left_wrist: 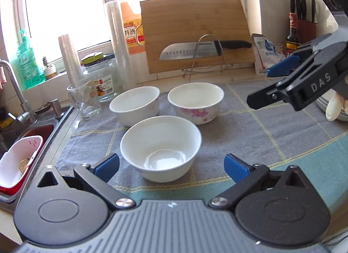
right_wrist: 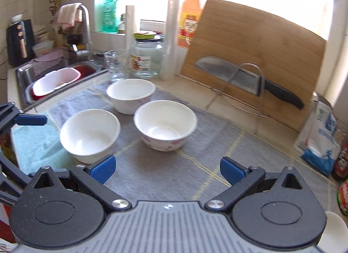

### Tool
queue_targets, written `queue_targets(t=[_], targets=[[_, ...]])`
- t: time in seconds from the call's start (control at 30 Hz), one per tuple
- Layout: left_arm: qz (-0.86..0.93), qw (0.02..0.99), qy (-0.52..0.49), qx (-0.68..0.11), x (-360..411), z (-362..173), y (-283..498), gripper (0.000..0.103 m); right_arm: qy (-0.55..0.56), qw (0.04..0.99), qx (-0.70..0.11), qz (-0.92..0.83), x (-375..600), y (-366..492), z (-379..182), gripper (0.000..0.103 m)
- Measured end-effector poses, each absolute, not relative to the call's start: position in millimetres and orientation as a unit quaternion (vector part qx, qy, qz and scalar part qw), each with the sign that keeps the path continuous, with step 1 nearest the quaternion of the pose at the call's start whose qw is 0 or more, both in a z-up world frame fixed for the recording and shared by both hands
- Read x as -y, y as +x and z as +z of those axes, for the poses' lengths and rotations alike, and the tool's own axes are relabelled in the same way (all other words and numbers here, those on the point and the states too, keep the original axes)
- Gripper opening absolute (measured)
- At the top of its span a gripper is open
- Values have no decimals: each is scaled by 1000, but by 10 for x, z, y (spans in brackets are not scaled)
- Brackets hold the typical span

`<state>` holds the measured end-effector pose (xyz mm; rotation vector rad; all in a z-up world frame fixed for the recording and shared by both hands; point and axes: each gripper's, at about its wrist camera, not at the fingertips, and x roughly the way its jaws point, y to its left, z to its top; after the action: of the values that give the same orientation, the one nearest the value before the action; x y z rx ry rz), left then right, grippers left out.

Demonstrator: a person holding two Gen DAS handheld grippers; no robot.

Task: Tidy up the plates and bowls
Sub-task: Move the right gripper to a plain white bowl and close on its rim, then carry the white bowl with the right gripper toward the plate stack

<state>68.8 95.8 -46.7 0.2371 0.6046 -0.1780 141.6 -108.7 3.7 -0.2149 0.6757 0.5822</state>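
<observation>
Three white bowls stand upright on a grey checked cloth (left_wrist: 250, 135). The near plain bowl (left_wrist: 161, 147) sits just ahead of my open, empty left gripper (left_wrist: 171, 167), between its blue fingertips. Behind it stand a second plain bowl (left_wrist: 134, 105) and a pink-flowered bowl (left_wrist: 195, 101). In the right wrist view the flowered bowl (right_wrist: 165, 124) is ahead of my open, empty right gripper (right_wrist: 167, 168), the near plain bowl (right_wrist: 90, 134) at left, the far bowl (right_wrist: 131, 95) behind. The right gripper also shows in the left wrist view (left_wrist: 267, 83), above the cloth at right.
A sink (right_wrist: 26, 74) with a white basin (right_wrist: 56, 80) lies left. A drinking glass (left_wrist: 84, 100), a jar (left_wrist: 102, 79), cup stacks and bottles stand behind the bowls. A cutting board (left_wrist: 195, 33) and a knife (left_wrist: 204, 49) on a wire rack lean at the back. A white pouch (right_wrist: 319, 139) sits right.
</observation>
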Motion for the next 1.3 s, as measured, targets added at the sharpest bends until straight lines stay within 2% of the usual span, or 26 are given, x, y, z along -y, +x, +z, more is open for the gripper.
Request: queue_targets(t=[0.23,0.37,0.43,0.67,0.8,1.3], targets=[[-99,939,118,-307,-1148,-691,846,101,-96,864,-339,360,481,1624,-92,102],[-111,939,122,-301,-1177,-733,936,101,-78,850,-361,375,319,1767,-199,95],[-119,938,123,-302,-1183,-758,972,99,-76,845,-372,378,274,1826,-244,88],[-145,935,122,-300,-1180,-764,1019,91,-66,833,-396,382,218,1986,-337,73],[-148,935,116,-301,-1183,-758,1060,88,-54,825,-408,388,207,2055,-363,69],[-149,931,101,-317,-1166,-716,1046,88,5,815,-429,389,320,2069,-306,68]])
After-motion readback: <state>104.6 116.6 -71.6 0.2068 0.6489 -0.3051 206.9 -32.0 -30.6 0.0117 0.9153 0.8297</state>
